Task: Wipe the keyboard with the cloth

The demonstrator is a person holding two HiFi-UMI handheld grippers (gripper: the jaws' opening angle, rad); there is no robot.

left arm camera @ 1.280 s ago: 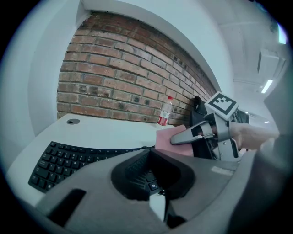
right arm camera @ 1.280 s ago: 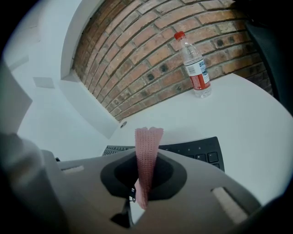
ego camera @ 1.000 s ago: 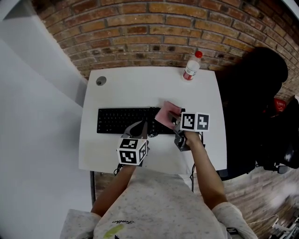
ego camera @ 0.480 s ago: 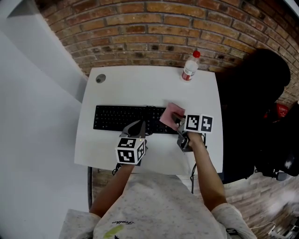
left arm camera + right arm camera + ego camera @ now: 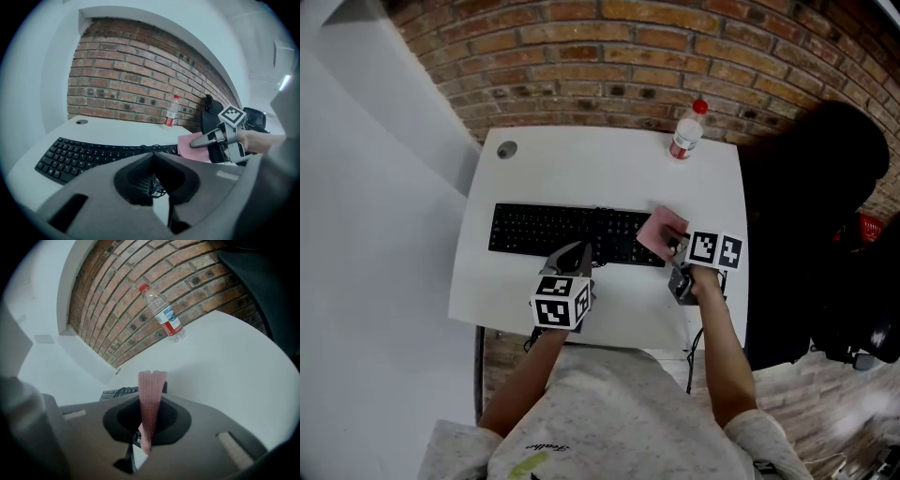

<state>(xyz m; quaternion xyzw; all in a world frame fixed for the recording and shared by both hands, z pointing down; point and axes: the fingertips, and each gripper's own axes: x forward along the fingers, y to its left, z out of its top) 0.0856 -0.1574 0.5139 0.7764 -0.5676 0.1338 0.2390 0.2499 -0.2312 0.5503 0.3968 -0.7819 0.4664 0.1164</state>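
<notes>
While our right hand-held gripper (image 5: 678, 243) pinched the cloth (image 5: 660, 232) over the right end of the keyboard (image 5: 553, 232), we judged flat leftward strokes best, our left hand-held gripper (image 5: 578, 254) closed and empty at its near edge.

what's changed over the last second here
The right tongs, shut on the pink cloth, slid rightward along the keyboard to its right end. Nothing was newly taken hold of or let go. The left tongs stayed shut at the keyboard's near edge, and the bottle did not move.
</notes>
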